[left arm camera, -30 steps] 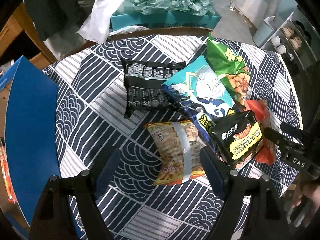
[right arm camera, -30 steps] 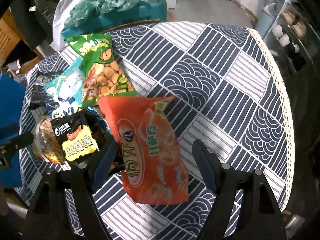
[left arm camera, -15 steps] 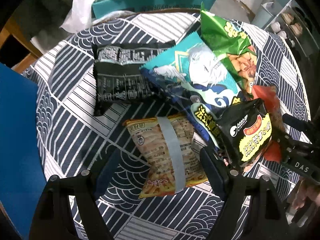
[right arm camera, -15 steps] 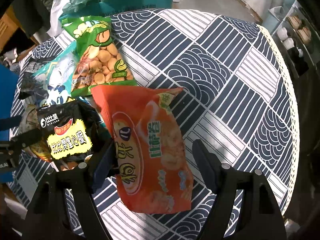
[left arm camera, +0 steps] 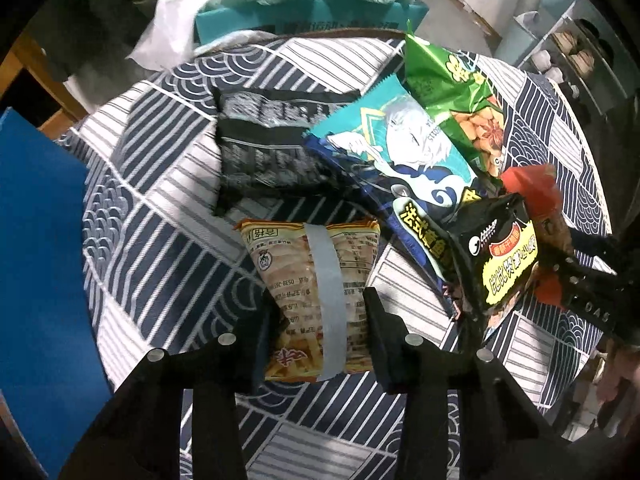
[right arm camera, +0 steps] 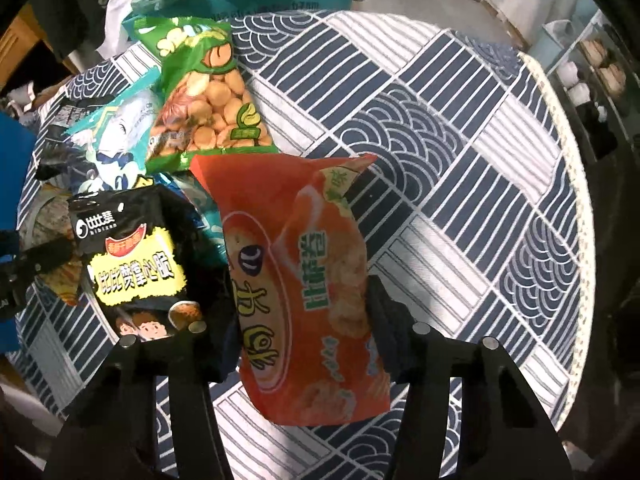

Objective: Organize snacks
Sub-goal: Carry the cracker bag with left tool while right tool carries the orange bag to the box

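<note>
A yellow snack bag (left arm camera: 316,264) with a grey tape strip lies on the patterned tablecloth (left arm camera: 160,248). My left gripper (left arm camera: 318,300) is shut on it, one pad pressing each long side. In the right wrist view an orange snack bag (right arm camera: 296,248) sits between the fingers of my right gripper (right arm camera: 302,292). Its jaws are closing, the pads press the bag's sides and the bag buckles down the middle. Between the two lie a black-and-yellow bag (right arm camera: 136,264), a teal bag (left arm camera: 400,140), a green nut bag (right arm camera: 204,92) and a black bag (left arm camera: 268,148).
A blue panel (left arm camera: 40,260) stands at the table's left edge. Behind the table are a teal box (left arm camera: 312,12) of green bags and a white plastic bag (left arm camera: 172,20). Bare cloth (right arm camera: 460,160) stretches right to the round rim. A shelf with cups (right arm camera: 580,84) is beyond.
Both grippers have sunk closer to the table and their jaws have closed, the left onto the yellow bag, the right onto the orange bag, which now creases.
</note>
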Tool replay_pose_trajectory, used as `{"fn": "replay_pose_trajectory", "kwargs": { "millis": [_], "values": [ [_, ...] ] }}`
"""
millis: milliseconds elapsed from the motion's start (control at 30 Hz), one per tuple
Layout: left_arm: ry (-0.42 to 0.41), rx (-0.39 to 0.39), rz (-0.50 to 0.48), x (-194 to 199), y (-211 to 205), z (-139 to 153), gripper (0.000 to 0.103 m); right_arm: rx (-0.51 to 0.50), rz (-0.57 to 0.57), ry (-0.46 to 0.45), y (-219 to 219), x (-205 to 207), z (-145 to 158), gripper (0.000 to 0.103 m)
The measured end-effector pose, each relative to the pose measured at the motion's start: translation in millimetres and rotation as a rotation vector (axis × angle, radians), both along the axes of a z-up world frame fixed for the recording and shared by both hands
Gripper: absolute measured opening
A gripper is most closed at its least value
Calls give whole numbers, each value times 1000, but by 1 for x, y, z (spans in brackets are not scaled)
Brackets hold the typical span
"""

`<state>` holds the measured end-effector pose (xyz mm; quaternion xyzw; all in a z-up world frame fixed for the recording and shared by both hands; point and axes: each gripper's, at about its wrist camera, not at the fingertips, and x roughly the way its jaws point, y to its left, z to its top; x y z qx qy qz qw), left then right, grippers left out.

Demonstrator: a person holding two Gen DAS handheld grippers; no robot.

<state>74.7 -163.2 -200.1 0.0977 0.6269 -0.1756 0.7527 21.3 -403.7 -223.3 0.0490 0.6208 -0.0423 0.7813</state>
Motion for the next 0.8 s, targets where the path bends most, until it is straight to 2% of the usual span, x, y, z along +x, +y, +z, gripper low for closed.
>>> {"fn": "replay_pose_trajectory", "kwargs": {
  "millis": [200,500,800],
  "values": [
    [-59,6,-2,-11,11,24,41,-29,-9,-57,5,-3,26,54],
    [-134,-2,-13,-21,24,55,41,2,11,-131,20,-9,63,54],
    [-212,-5,-28,-38,39,88,41,22,54,-183,54,-13,94,54]
  ]
}}
